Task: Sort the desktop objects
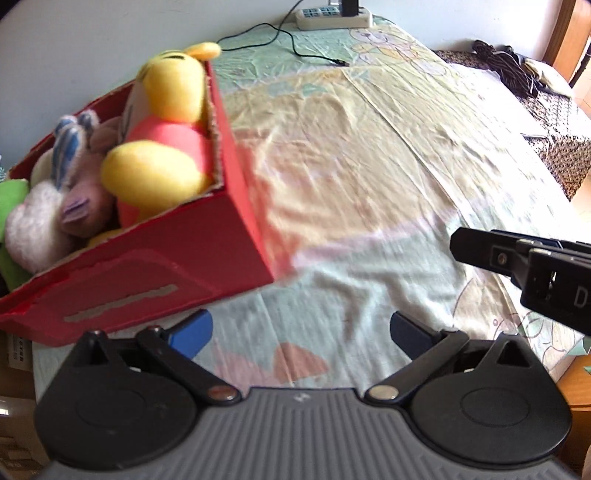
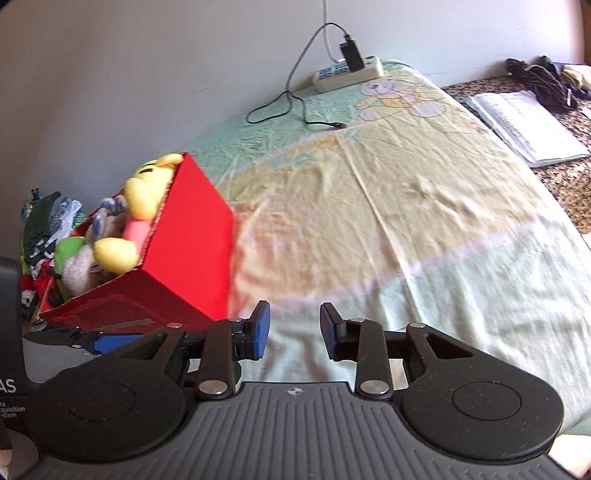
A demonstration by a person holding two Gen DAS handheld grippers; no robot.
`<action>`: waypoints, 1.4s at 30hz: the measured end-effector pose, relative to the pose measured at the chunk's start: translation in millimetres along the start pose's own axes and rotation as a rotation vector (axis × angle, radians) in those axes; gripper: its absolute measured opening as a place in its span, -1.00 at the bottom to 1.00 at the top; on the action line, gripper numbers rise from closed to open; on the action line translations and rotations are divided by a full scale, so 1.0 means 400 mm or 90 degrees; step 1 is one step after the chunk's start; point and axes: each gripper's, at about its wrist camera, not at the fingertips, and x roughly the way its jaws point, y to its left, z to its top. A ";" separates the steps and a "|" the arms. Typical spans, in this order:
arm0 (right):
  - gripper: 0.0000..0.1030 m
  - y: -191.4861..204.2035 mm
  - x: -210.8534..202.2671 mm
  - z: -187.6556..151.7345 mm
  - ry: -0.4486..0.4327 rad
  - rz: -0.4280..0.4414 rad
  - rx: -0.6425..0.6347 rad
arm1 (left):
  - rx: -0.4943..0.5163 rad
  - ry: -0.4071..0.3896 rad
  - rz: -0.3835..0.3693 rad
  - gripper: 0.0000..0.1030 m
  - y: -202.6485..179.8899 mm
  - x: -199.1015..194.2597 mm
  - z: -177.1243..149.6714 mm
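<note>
A red cardboard box stands at the left of the bed, packed with plush toys. A yellow bear in a pink shirt lies against its right wall, a pale rabbit beside it, and a green toy at the far left. My left gripper hangs open and empty just in front of the box's near wall. My right gripper is open and empty over the sheet, right of the box; its fingers enter the left wrist view from the right.
A pastel cartoon sheet covers the bed. A white power strip with a black charger and loose cable lies at the far edge. An open book and dark clothes rest at the right.
</note>
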 end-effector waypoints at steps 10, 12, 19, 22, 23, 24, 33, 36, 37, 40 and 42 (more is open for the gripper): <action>-0.37 -0.091 0.000 0.015 -0.003 -0.083 0.049 | 0.016 0.009 -0.003 0.98 -0.071 0.029 0.063; -0.37 -0.094 0.002 0.022 -0.005 -0.090 0.045 | 0.013 0.004 -0.001 0.98 -0.073 0.028 0.076; -0.36 -0.087 0.015 0.051 -0.009 -0.100 0.030 | -0.002 -0.008 0.006 0.98 -0.070 0.024 0.104; -0.34 -0.079 0.024 0.059 -0.009 -0.100 0.022 | -0.009 -0.013 0.012 0.98 -0.065 0.020 0.107; -0.32 -0.077 0.026 0.061 -0.010 -0.100 0.020 | -0.012 -0.015 0.011 0.98 -0.062 0.017 0.106; -0.25 -0.074 0.028 0.062 -0.012 -0.101 0.018 | -0.016 -0.017 0.010 0.98 -0.058 0.014 0.104; -0.23 -0.018 0.022 0.062 -0.034 -0.108 -0.014 | -0.024 -0.031 0.005 0.98 -0.032 -0.016 0.076; -0.23 0.004 0.019 0.054 -0.040 -0.113 -0.019 | -0.022 -0.038 -0.001 0.98 -0.013 -0.034 0.061; -0.23 0.013 0.018 0.050 -0.042 -0.115 -0.021 | -0.021 -0.043 -0.002 0.98 -0.005 -0.043 0.056; -0.23 0.040 0.015 0.045 -0.044 -0.118 -0.021 | -0.019 -0.058 -0.005 0.98 0.024 -0.070 0.046; -0.23 0.066 0.010 0.041 -0.048 -0.117 -0.020 | -0.022 -0.065 -0.009 0.98 0.050 -0.086 0.042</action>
